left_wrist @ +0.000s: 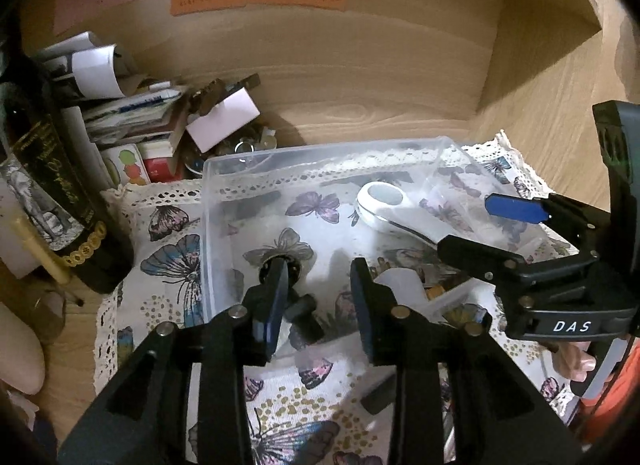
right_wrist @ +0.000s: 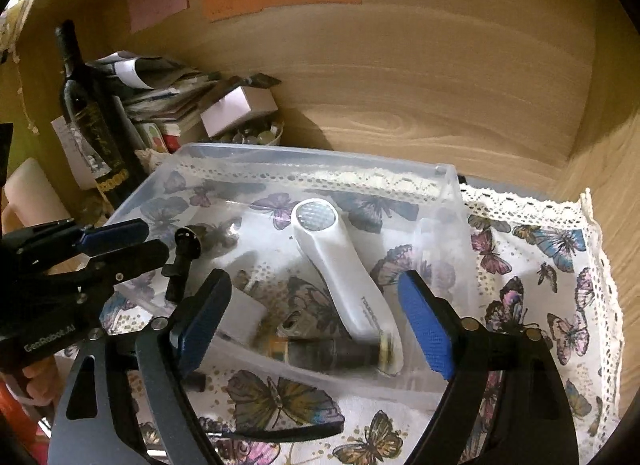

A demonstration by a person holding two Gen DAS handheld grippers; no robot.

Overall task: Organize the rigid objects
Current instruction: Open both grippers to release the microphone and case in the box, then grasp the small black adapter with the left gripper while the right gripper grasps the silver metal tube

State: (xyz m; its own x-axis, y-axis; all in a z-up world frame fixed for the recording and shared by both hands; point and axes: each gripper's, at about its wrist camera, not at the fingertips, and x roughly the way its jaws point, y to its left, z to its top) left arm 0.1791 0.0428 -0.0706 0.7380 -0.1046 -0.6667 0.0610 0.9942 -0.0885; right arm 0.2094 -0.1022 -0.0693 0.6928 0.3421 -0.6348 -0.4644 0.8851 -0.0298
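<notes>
A clear plastic box (left_wrist: 320, 150) (right_wrist: 448, 201) stands on a butterfly-print cloth (left_wrist: 160, 265) (right_wrist: 540, 265). Inside lie a white hand-held device with a round head (left_wrist: 384, 205) (right_wrist: 344, 277), a small black stemmed part with a round head (left_wrist: 306, 315) (right_wrist: 180, 261), a dark cylinder with amber ends (right_wrist: 332, 349) and a white block (right_wrist: 244, 317). My left gripper (left_wrist: 319, 305) (right_wrist: 156, 239) reaches into the box, jaws a little apart, the black part lying by its left pad, not pinched. My right gripper (right_wrist: 314, 325) (left_wrist: 464, 223) hovers wide open above the white device's handle.
A dark wine bottle (left_wrist: 52, 193) (right_wrist: 88, 117) stands left of the box beside a pile of papers and small boxes (left_wrist: 132, 113) (right_wrist: 168, 93). Wooden walls close in behind and to the right. A pale candle (right_wrist: 32, 193) sits far left. A small black piece (left_wrist: 380, 397) lies outside the box.
</notes>
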